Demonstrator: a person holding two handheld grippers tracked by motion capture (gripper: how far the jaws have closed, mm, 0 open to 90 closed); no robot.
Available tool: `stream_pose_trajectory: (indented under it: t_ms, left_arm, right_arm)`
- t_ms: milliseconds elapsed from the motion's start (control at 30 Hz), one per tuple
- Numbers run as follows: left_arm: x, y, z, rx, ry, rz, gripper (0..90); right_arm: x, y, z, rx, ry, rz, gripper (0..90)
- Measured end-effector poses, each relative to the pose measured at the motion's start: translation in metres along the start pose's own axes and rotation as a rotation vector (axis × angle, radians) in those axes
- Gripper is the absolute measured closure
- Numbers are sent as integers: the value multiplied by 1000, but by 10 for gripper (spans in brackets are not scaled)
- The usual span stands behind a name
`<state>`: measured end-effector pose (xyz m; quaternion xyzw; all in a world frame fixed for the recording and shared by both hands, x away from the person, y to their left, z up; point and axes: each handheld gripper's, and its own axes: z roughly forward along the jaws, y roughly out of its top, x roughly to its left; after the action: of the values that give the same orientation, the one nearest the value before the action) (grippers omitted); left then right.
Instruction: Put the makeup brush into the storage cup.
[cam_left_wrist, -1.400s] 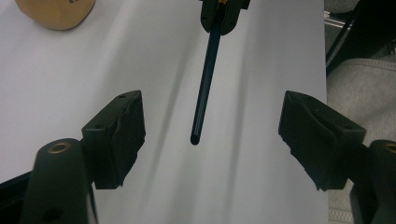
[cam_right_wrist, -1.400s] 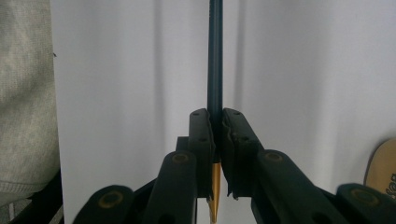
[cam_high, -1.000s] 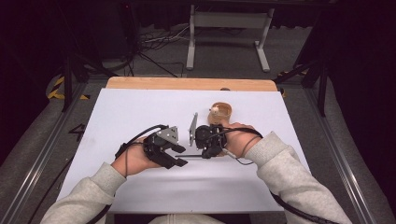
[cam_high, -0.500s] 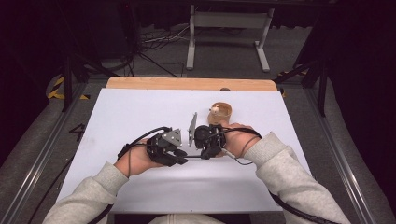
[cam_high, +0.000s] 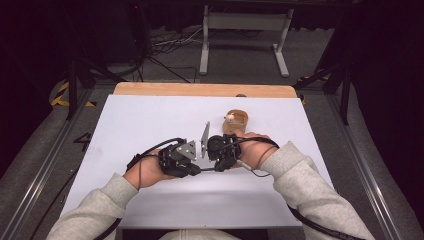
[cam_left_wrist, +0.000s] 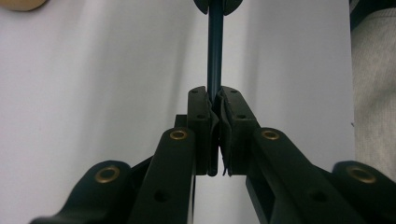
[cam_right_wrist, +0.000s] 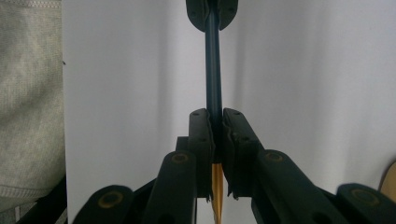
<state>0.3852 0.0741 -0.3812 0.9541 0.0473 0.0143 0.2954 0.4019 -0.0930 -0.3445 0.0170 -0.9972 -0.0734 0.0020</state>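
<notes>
Left gripper (cam_high: 196, 167) and right gripper (cam_high: 214, 167) face each other tip to tip at mid counter (cam_high: 150, 120), low over the white sheet. Both pinch the same thin dark pencil (cam_left_wrist: 215, 56): left jaws have just been closing and now clamp one end, right jaws are pressed tight on the other end, with a yellow stretch (cam_right_wrist: 217, 191) showing behind the pads. Pencil spans the short gap between them. A wooden dish (cam_high: 236, 121) sits just beyond the right hand (cam_high: 252, 150).

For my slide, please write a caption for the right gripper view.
Right hand-held gripper clamps a thin dark-blue pen with a gold tip above the white table.
</notes>
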Motion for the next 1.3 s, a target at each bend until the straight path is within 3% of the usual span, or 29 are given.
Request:
stream_pose_trajectory:
  t_ms: [233, 400, 533, 833, 1100, 1300]
  left_arm:
    - [-1, -1, -1, 3, 8, 29, 849]
    - [0, -3, -4, -7, 7, 22, 850]
    - [0, -5, -7, -19, 9, 13, 850]
    - [1, -6, -6, -28, 7, 21, 850]
    - [-1, -7, -5, -37, 2, 25, 850]
    - [-2, -9, -3, -80, -2, 33, 849]
  right_arm:
    - [1, -1, 0, -16, 1, -5, 821]
    - [0, -6, -2, -42, -9, -1, 777]
    - [2, -16, -4, -90, -20, 14, 725]
    - [4, -47, -11, -223, -37, 46, 731]
    - [5, -67, -10, -289, -34, 79, 747]
    - [5, -75, -3, -339, -14, 81, 766]
